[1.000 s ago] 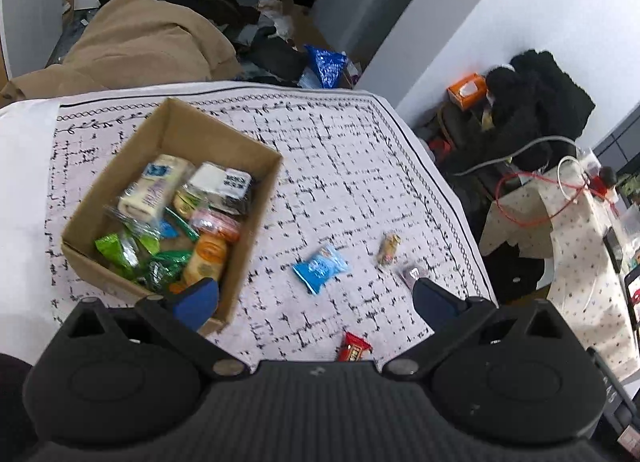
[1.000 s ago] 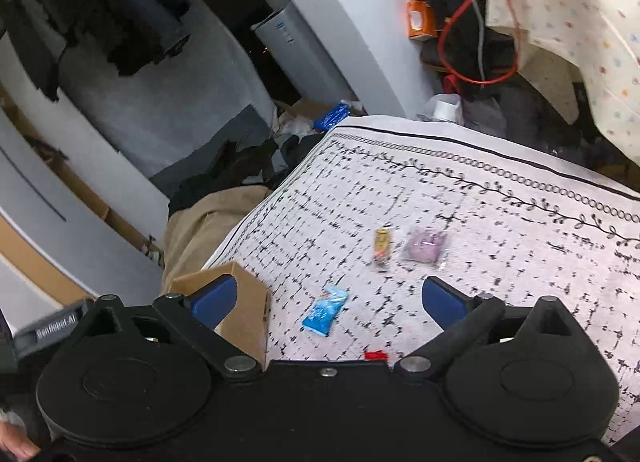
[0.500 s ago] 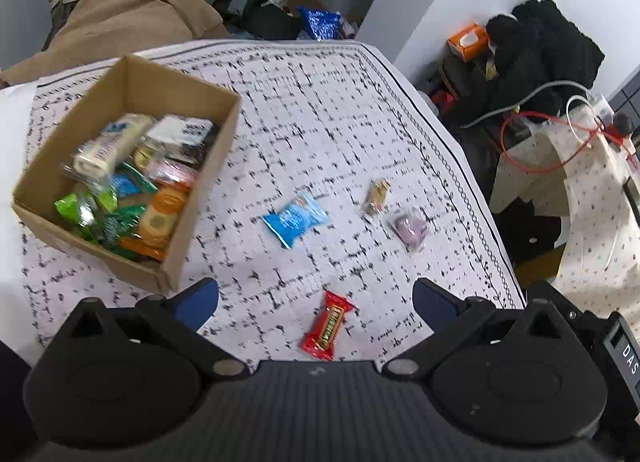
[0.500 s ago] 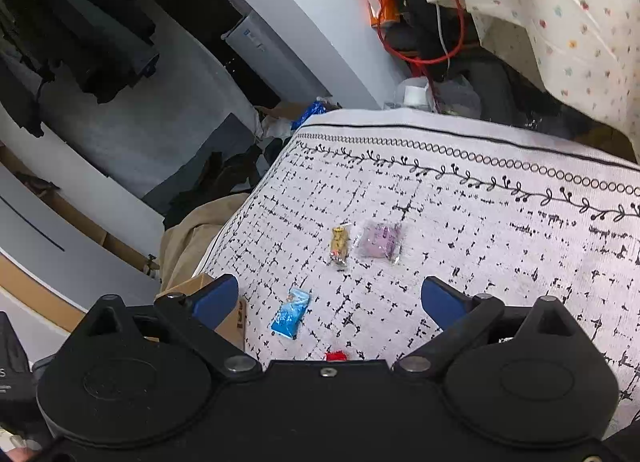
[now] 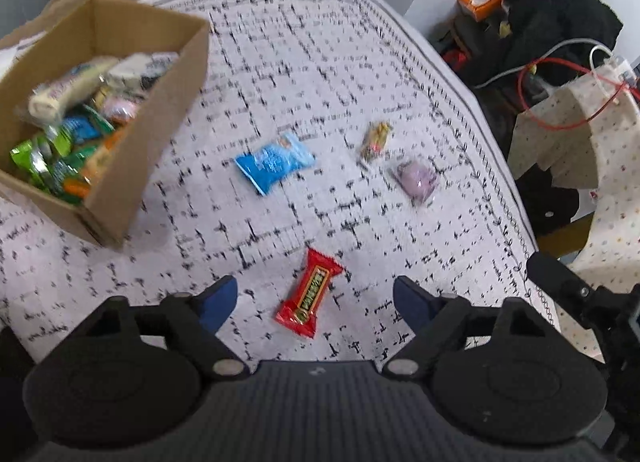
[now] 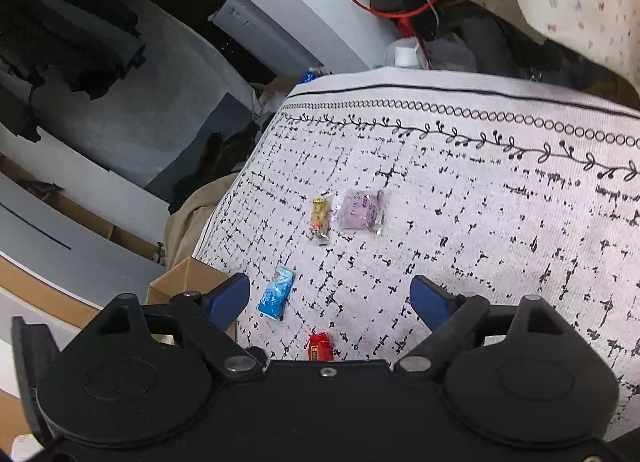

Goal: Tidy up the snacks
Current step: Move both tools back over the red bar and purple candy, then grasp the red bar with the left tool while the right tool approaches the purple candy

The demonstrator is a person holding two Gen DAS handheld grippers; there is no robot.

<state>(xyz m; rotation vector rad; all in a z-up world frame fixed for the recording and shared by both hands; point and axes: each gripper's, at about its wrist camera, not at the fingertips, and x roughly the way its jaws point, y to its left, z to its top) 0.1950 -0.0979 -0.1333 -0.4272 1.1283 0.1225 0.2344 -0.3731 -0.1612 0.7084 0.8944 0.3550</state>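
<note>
Both grippers have come down closer to the table [image 5: 320, 62], and their fingers have just been closing a little, with nothing between them yet. The left gripper [image 5: 315, 302] hangs right over the red candy bar [image 5: 310, 296], low in the middle of its picture. Its fingers are wide apart and do not touch the candy. The right gripper [image 6: 330, 296] has wide fingers too and holds nothing.

Three more snacks lie on the cloth: the blue packet [image 5: 274, 162], the small yellow candy [image 5: 375, 140] and the purple packet [image 5: 416, 179]. The cardboard box [image 5: 160, 130] at the left of the picture already has many snacks inside.

I think the step now is picking up the red candy. Next, the left gripper should go lower, squeeze the candy and carry it to the box.
</note>
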